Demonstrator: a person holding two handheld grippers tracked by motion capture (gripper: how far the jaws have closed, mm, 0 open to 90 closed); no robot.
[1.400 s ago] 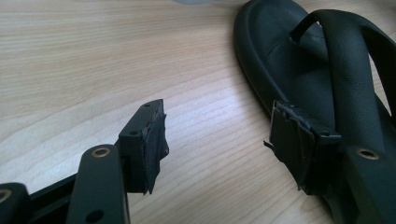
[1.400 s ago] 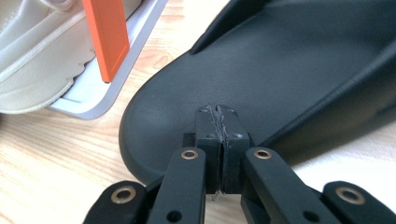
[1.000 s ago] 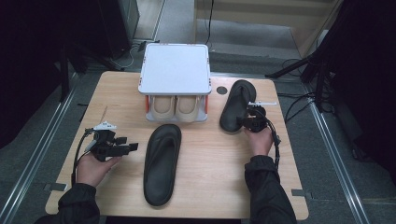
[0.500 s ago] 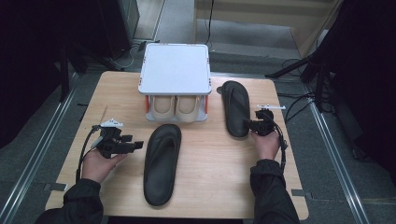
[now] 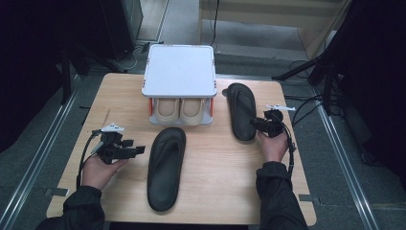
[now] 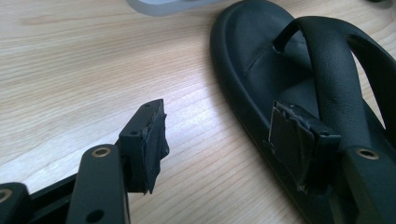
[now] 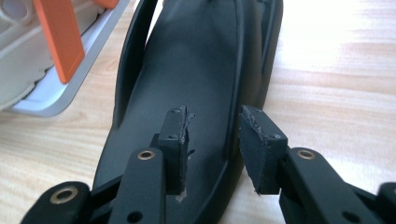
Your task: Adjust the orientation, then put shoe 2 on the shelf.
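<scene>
Nearest to us on the wooden table (image 5: 119, 96) lies the near sandal (image 5: 165, 167), a black flip-flop, flat and sole down, lengthwise along the table's middle. Just to its left we hold the left gripper (image 5: 136, 151), level and pointing toward that sandal. In the left gripper view its jaws stand wide apart with nothing between them: one pad hangs over bare wood, the other sits over the near sandal's (image 6: 299, 93) edge, beside the strap, and we cannot tell whether that pad touches the rubber.

Farther off on the right, the right gripper (image 5: 253, 123) sits at the near end of the far sandal (image 5: 241, 110), which lies flat on the table just beside the shoe rack (image 5: 179, 72). Its jaws have just been opening and now stand about half spread. In the right gripper view the raised rim of the far sandal (image 7: 196, 74) runs between the two pads, with a gap at each, so the pads do not press on it.

Farthest back, the rack holds a pair of beige shoes (image 5: 179, 111) under its white top.
</scene>
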